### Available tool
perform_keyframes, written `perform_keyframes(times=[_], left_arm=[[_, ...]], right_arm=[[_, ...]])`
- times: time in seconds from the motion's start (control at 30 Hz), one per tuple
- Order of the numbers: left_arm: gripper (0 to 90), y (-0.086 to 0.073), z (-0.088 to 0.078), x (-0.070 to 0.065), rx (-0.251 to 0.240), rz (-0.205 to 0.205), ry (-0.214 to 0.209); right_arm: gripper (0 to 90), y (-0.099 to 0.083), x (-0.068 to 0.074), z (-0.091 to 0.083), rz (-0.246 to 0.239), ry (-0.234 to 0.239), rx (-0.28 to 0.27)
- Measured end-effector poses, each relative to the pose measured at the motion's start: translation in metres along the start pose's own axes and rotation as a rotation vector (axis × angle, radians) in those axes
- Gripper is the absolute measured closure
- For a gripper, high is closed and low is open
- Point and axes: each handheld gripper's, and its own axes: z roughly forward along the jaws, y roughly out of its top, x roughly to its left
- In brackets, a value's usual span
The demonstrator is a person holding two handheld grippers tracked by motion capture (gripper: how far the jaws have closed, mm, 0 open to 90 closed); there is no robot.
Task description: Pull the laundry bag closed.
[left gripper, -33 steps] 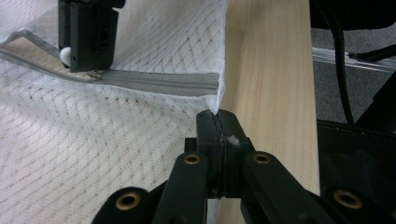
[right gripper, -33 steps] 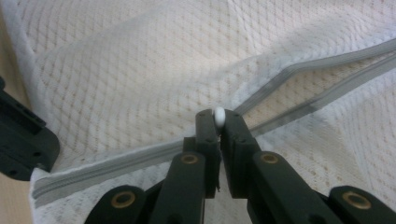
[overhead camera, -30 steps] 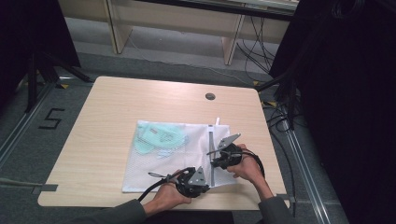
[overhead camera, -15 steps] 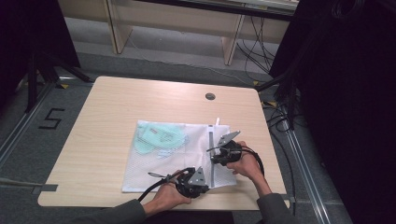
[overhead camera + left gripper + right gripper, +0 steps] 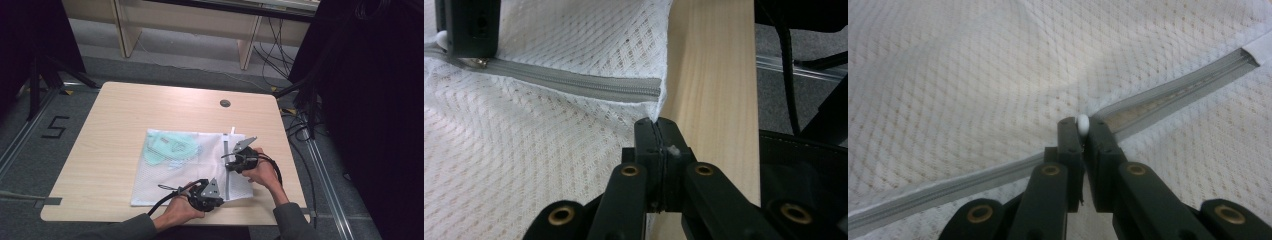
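Observation:
A white mesh laundry bag (image 5: 192, 172) lies flat on the wooden table (image 5: 125, 115) with a pale green garment (image 5: 167, 147) inside it. A grey zipper (image 5: 228, 184) runs along the bag's right side. My right gripper (image 5: 229, 162) is shut on the zipper's small white pull (image 5: 1083, 123), partway along the zipper (image 5: 1168, 97). My left gripper (image 5: 221, 194) is shut on the mesh edge (image 5: 644, 120) at the bag's near right corner, just past the zipper's end (image 5: 656, 87). The right gripper's black jaw stands over the zipper at the top left of the left gripper view.
A round cable hole (image 5: 225, 103) sits near the table's far edge. The table's right edge (image 5: 719, 100) runs close beside the bag's corner, with floor rails (image 5: 325, 175) and cables (image 5: 295, 125) beyond it. A "5" marking (image 5: 55, 127) is on the floor at left.
The right hand has edged very slightly away along the zipper with the pull in its jaws. The left hand has kept still.

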Motion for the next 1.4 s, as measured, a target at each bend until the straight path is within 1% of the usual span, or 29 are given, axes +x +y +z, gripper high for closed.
perform_keyframes(times=[0.07,0.1,0.13,0.2,0.23,0.3,0.33,0.37,0.47,0.5,0.53,0.6,0.67,0.7,0.73,0.77,0.8,0.83,0.97,1.0,1.03,1.1,1.13,1.2,1.23,1.27,1.33,1.37,1.4], left_arm=[[89.1,0.0,0.0,0.0,0.004,0.006,0.002],[89.1,0.0,0.0,0.0,0.003,0.01,-0.003],[89.1,0.0,0.0,0.0,0.002,0.008,-0.002],[89.1,0.0,0.0,0.0,-0.001,0.009,0.002],[89.1,0.0,-0.001,0.001,0.003,0.007,0.001],[89.1,0.001,-0.002,0.002,-0.008,-0.007,-0.007],[89.1,0.001,-0.002,0.002,-0.008,-0.007,-0.007],[89.1,0.001,-0.004,0.003,-0.008,-0.007,0.001],[89.1,0.001,-0.004,0.004,-0.01,-0.013,0.0],[89.1,0.001,-0.004,0.003,-0.011,-0.015,-0.004],[89.2,0.001,-0.003,0.003,-0.011,-0.014,-0.004],[89.1,0.0,-0.003,0.002,-0.011,-0.005,-0.004],[89.2,0.0,-0.003,0.001,-0.005,-0.004,-0.005],[89.1,0.0,-0.003,0.001,0.003,-0.002,-0.009],[89.1,0.0,-0.003,0.0,0.003,-0.002,-0.008],[89.1,-0.001,-0.002,-0.001,0.005,0.0,-0.012],[89.1,-0.001,-0.002,-0.002,0.007,0.007,-0.009],[89.1,-0.001,-0.001,-0.002,0.013,0.011,-0.013],[89.1,-0.001,0.0,-0.001,0.013,0.002,-0.019],[89.1,-0.001,0.0,-0.001,0.012,0.0,-0.017],[89.1,-0.002,0.0,0.0,0.012,-0.002,-0.019],[89.0,-0.002,0.001,0.0,0.011,-0.003,-0.017],[89.0,-0.002,0.001,-0.001,0.015,-0.001,-0.016],[89.0,-0.002,0.001,0.0,0.011,-0.003,-0.021],[89.0,-0.002,0.0,0.0,0.012,-0.005,-0.02],[89.0,-0.001,0.0,0.0,0.01,-0.007,-0.021],[89.0,-0.001,0.0,0.0,0.009,-0.007,-0.02],[89.0,-0.002,0.0,0.0,0.01,-0.005,-0.017],[89.0,-0.002,0.0,0.0,0.01,-0.005,-0.017]], right_arm=[[86.6,0.0,0.0,0.002,0.015,0.011,-0.009],[86.6,0.0,0.002,0.001,0.047,0.033,0.011],[86.6,0.0,-0.002,0.002,0.007,0.001,-0.015],[86.6,0.001,-0.003,0.002,0.002,0.005,-0.003],[86.6,0.001,-0.003,0.004,0.006,-0.007,-0.022],[86.6,0.004,-0.004,0.003,-0.01,-0.008,0.0],[86.6,0.004,-0.004,0.005,-0.011,-0.01,-0.01],[86.6,0.005,-0.005,0.005,-0.007,-0.002,-0.003],[86.6,0.005,-0.007,0.006,0.009,0.007,-0.012],[86.6,0.005,-0.008,0.006,-0.003,-0.005,-0.014],[86.6,0.005,-0.009,0.007,0.009,-0.002,-0.014],[86.6,0.006,-0.013,0.006,0.003,-0.009,-0.002],[86.6,0.005,-0.015,0.007,0.013,-0.011,-0.02],[86.6,0.006,-0.014,0.006,0.022,0.001,0.0],[86.6,0.007,-0.016,0.008,0.011,-0.015,-0.016],[86.6,0.007,-0.017,0.008,0.013,-0.016,-0.018],[86.6,0.007,-0.016,0.007,0.036,-0.016,-0.005],[86.6,0.007,-0.019,0.008,0.014,-0.022,-0.016],[86.6,0.009,-0.024,0.009,0.025,-0.029,-0.019],[86.6,0.01,-0.026,0.008,0.015,-0.026,-0.007],[86.6,0.01,-0.027,0.009,0.023,-0.018,-0.024],[86.6,0.01,-0.029,0.009,0.027,-0.019,-0.008],[86.6,0.01,-0.029,0.011,0.037,-0.015,-0.019],[86.6,0.01,-0.03,0.012,0.031,-0.005,-0.018],[86.6,0.011,-0.03,0.009,0.028,-0.019,-0.003],[86.6,0.011,-0.031,0.01,0.025,-0.022,-0.022],[86.6,0.011,-0.031,0.009,0.034,-0.025,-0.019],[86.6,0.012,-0.033,0.009,0.034,-0.038,-0.011],[86.6,0.012,-0.033,0.01,0.026,-0.029,-0.024]])
